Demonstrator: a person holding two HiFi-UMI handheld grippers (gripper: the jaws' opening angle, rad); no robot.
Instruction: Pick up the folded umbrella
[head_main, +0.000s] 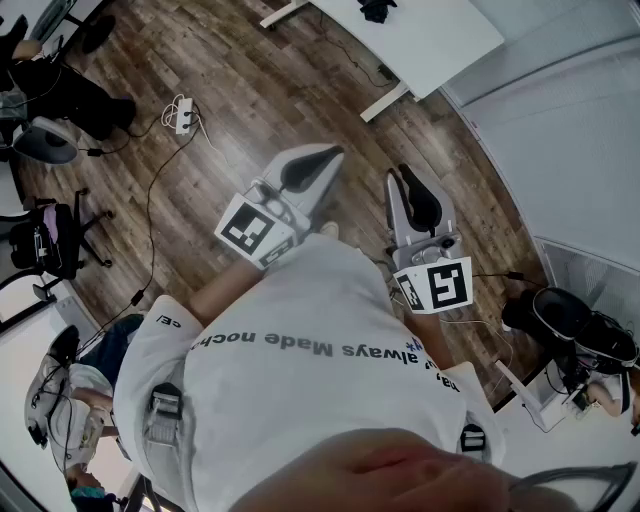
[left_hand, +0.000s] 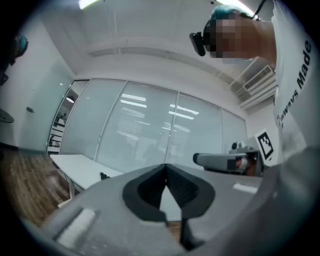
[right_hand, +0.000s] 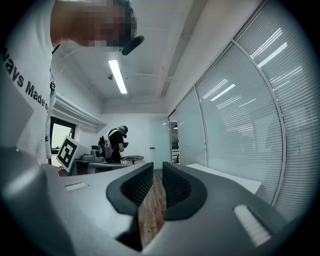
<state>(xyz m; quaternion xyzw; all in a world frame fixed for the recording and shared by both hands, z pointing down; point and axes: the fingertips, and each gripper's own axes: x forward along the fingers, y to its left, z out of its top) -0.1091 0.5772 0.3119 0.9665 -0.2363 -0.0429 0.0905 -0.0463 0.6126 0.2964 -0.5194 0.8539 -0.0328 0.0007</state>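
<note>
No folded umbrella can be made out in any view. I hold both grippers level in front of my chest, above the wooden floor (head_main: 250, 110). My left gripper (head_main: 312, 166) points away from me; in the left gripper view its jaws (left_hand: 165, 169) meet at the tips with nothing between them. My right gripper (head_main: 417, 200) hangs beside it, also seen from the left gripper view (left_hand: 226, 160). In the right gripper view its jaws (right_hand: 157, 170) stand almost together, only a thin slit of floor showing, and hold nothing.
A white table (head_main: 430, 40) stands ahead by a frosted glass wall (right_hand: 240, 125), with a small dark object (head_main: 376, 10) on it, too small to identify. A power strip (head_main: 183, 113) and cables lie on the floor. Office chairs (head_main: 45, 245) stand left. A person (right_hand: 116, 142) works at a far desk.
</note>
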